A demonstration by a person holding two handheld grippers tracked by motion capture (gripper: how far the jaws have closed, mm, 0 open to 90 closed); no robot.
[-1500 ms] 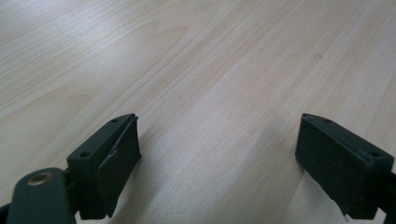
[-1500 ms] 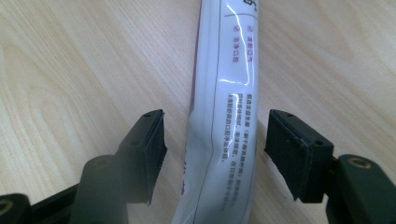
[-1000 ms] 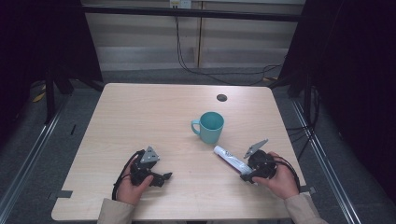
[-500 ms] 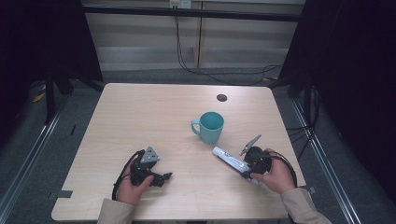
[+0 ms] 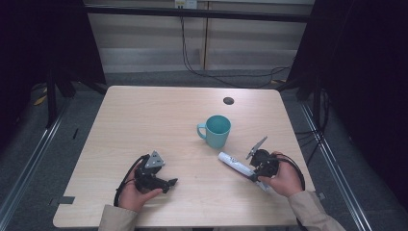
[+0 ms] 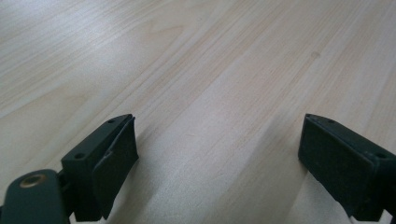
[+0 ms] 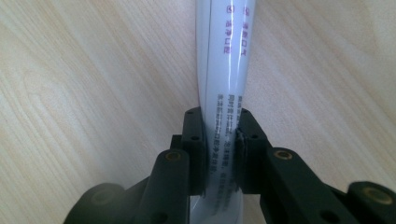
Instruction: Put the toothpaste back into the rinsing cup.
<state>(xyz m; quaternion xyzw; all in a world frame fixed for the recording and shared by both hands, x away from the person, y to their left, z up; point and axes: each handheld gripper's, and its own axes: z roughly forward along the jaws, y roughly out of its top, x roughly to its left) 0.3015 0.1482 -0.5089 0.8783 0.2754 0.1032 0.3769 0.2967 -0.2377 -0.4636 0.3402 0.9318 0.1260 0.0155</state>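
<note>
Presently catalogued, working outward from the teal mug [image 5: 217,130] as landmark:

Item 1, white squeeze tube [image 5: 234,164]: lies flat on the table just to the near right of the mug, close to it but apart, its length running away from the mug toward the person's right hand. Printed with purple and dark lettering, legible in part in the right gripper view [image 7: 224,70]. Judged light and soft-walled, glossy and so likely slippery; a hard pinch would dent it or press the contents along. The flattened tail end is the firmer place to take hold, and that is about where it is taken.

Item 2, right gripper [image 5: 255,172]: beyond the tube from the mug, jaws clamped on the tube's near end, one pad on each side; they have just been closing, with the tube between them.

Item 3, left gripper [image 5: 168,183]: well to the near left of the mug, jaws standing wide with nothing but bare tabletop between them, as the left gripper view shows [image 6: 219,158].

Item 4, table [image 5: 144,115]: pale wood-grain laminate, smooth, matte; a small dark round cap [image 5: 228,100] is set in it on the far side of the mug.

Item 5, room: grey floor around the table, dark curtains to either side, black cables [image 5: 202,67] trailing down the pale wall panel behind the mug
</note>
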